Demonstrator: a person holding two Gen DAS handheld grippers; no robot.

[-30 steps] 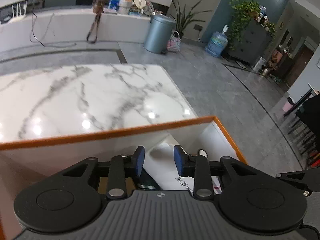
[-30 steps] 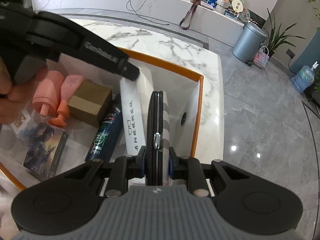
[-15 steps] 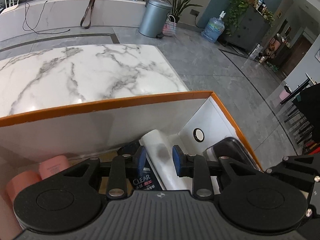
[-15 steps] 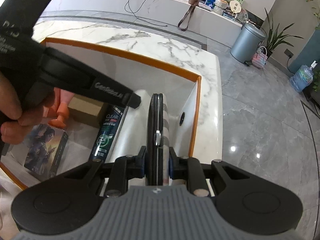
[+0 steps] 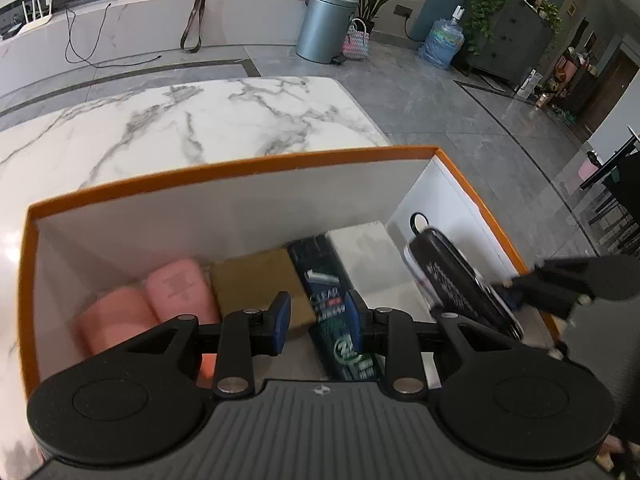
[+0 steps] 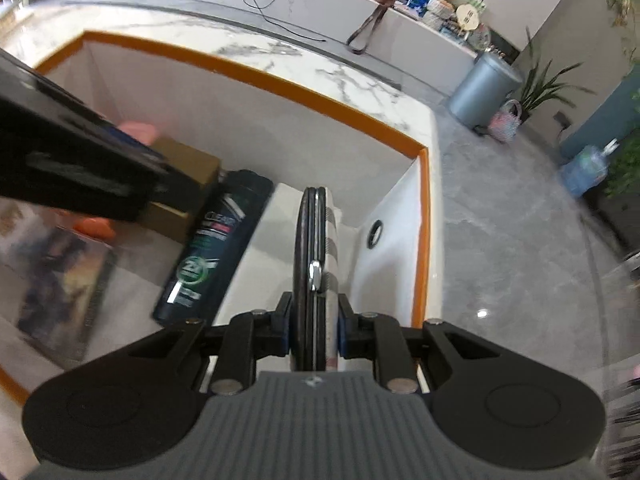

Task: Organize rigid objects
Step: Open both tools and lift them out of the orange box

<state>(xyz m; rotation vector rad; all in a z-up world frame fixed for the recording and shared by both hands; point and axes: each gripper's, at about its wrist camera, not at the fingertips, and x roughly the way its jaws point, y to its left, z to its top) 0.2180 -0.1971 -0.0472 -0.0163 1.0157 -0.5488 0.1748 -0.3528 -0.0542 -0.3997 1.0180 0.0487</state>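
An orange-rimmed white box (image 5: 224, 170) stands on the marble table; it also shows in the right wrist view (image 6: 422, 216). Inside lie two pink bottles (image 5: 176, 292), a brown carton (image 5: 260, 280), a dark CLEAR shampoo bottle (image 5: 326, 292) and a long white box (image 5: 364, 252). My right gripper (image 6: 314, 326) is shut on a flat black case (image 6: 308, 248) held on edge over the box's right end, and the case also shows in the left wrist view (image 5: 452, 280). My left gripper (image 5: 318, 322) is open and empty above the shampoo bottle (image 6: 216, 236).
A picture-printed box (image 6: 60, 280) lies at the box's near left. The marble table (image 5: 200, 124) extends beyond the box. On the floor behind are a grey bin (image 5: 326, 26), a water jug (image 5: 442, 42) and plants. My left gripper's arm (image 6: 76, 168) crosses the right wrist view.
My left gripper has pulled back and up, so the box interior with the pink bottles and carton now shows. My right gripper still holds the black case, shifted slightly over the box.
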